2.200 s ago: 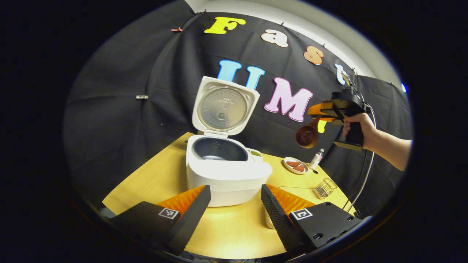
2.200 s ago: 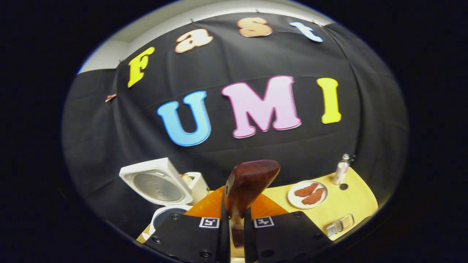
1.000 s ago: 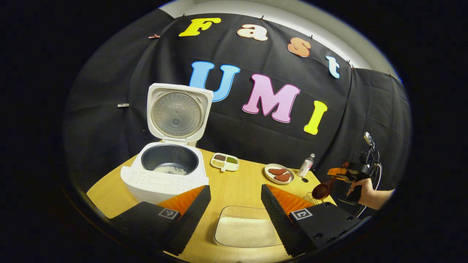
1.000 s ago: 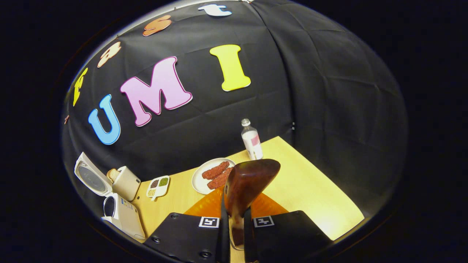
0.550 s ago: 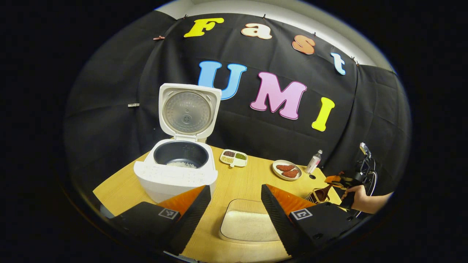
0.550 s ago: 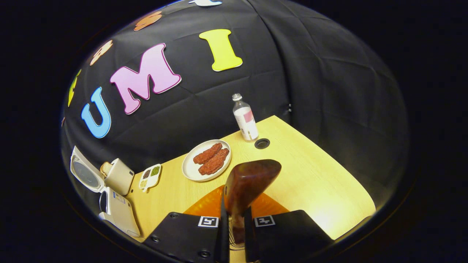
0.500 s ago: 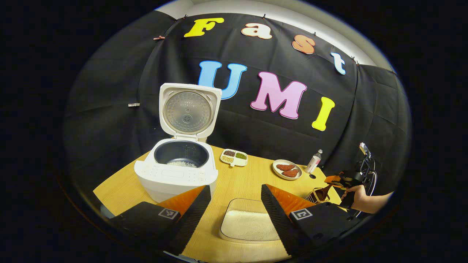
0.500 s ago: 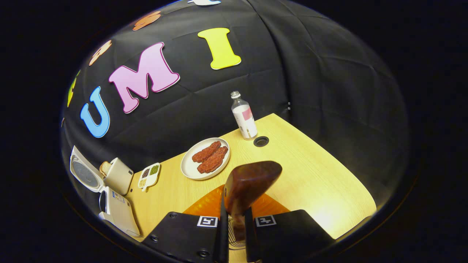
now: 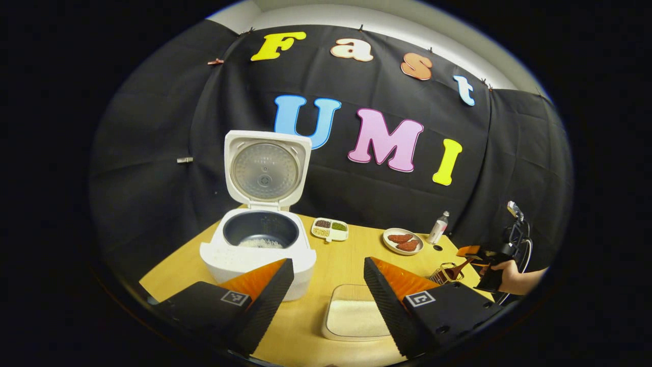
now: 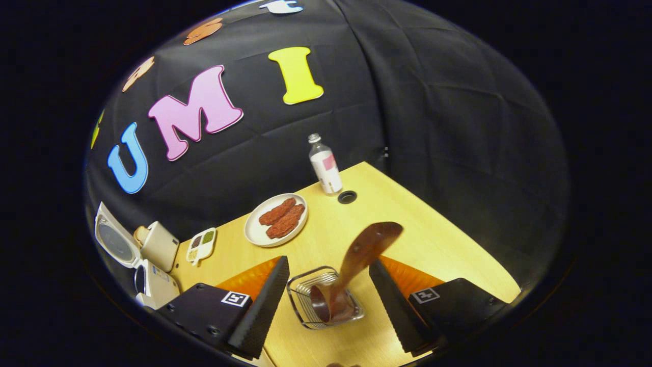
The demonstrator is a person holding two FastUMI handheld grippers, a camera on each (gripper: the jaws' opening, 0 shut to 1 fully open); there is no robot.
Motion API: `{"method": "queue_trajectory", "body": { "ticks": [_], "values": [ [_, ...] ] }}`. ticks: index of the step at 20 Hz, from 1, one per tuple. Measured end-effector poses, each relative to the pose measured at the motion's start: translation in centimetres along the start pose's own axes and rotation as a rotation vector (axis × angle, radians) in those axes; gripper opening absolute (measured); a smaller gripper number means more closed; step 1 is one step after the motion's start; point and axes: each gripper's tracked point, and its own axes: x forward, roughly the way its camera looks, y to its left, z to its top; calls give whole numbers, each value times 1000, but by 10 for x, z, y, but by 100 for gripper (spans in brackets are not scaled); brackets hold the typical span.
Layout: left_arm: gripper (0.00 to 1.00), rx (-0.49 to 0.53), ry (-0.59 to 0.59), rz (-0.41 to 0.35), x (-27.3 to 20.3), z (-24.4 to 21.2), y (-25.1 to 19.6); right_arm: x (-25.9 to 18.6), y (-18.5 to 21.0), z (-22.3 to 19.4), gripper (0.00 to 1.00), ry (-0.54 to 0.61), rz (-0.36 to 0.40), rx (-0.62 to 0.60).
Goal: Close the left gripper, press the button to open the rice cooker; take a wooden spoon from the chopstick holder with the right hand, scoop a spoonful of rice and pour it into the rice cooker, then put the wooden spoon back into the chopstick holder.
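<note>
The right tongs (image 10: 326,300) have sprung open, leaving the wooden spoon (image 10: 351,270) leaning in the chopstick holder (image 10: 326,298).

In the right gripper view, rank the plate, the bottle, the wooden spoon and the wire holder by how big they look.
1. wooden spoon and wire holder: about alike, and nearest the camera, so unsure.
2. plate.
3. bottle, smallest, also farthest.

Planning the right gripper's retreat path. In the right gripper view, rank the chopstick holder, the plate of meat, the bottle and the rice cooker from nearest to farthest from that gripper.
1. chopstick holder, between the open right gripper fingers
2. plate of meat, ahead, left
3. bottle, by the back wall
4. rice cooker, far left

Bottle and cooker are too close to call.
</note>
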Motion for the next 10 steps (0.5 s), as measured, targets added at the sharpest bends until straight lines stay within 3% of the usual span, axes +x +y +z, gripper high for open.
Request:
{"method": "queue_trajectory", "body": {
  "ticks": [4, 10],
  "values": [
    [96, 91, -50, 1, 0, 35, 29, -51, -20, -2, 99, -43, -81, 7],
    [95, 150, -143, -18, 11, 113, 74, -149, -30, -10, 99, -158, -159, -63]
  ]
}}
